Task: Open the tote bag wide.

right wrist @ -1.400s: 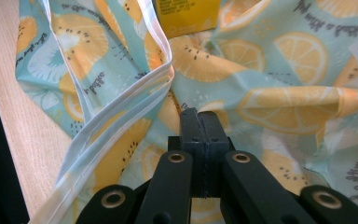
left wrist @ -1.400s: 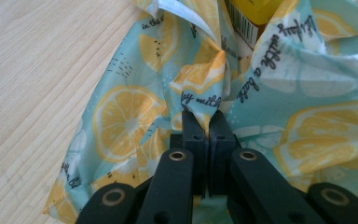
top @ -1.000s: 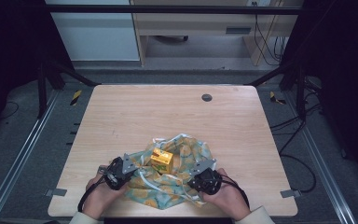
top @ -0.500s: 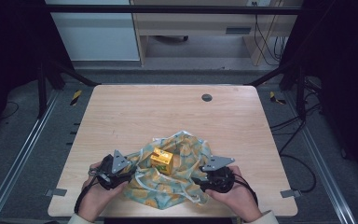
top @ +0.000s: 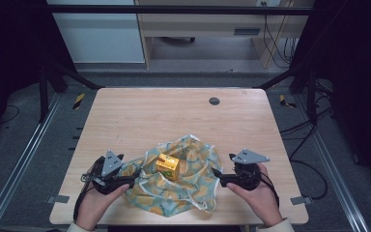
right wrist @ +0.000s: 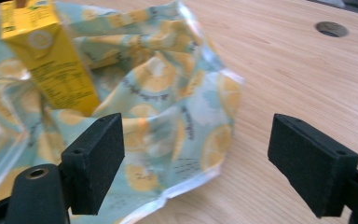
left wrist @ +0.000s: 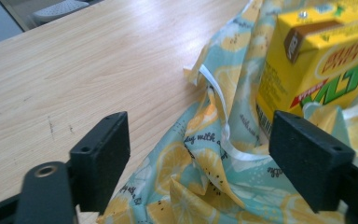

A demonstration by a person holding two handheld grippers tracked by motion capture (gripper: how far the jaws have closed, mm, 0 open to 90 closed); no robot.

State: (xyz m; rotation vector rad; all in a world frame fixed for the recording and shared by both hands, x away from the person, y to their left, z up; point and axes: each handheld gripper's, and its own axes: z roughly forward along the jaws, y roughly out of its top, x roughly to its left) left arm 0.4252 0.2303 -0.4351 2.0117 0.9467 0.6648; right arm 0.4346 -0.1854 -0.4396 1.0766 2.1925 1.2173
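A light-blue cloth (top: 193, 159) printed with lemons lies crumpled on the near half of the wooden table (top: 164, 116). A yellow drink carton (top: 168, 166) stands upright on it. My left gripper (top: 133, 179) sits at the cloth's left edge, pointing right. Its jaws have just been opening and stand wide, and the cloth (left wrist: 200, 168) lies slack below them with the carton (left wrist: 317, 60) beyond. My right gripper (top: 217, 177) is off the cloth's right edge, pointing left. Its jaws have also just been opening and hold nothing; the cloth (right wrist: 168, 93) and carton (right wrist: 51, 60) lie ahead.
A round dark grommet (top: 214, 101) sits in the far part of the table, also seen as a hole (right wrist: 331, 29) in the right gripper view. Black frame bars and cables flank the table. Bare wood lies beyond the cloth.
Both grippers have opened and let go of the cloth. They drew apart outward, the right one farther, and the cloth has slumped wider around the carton.
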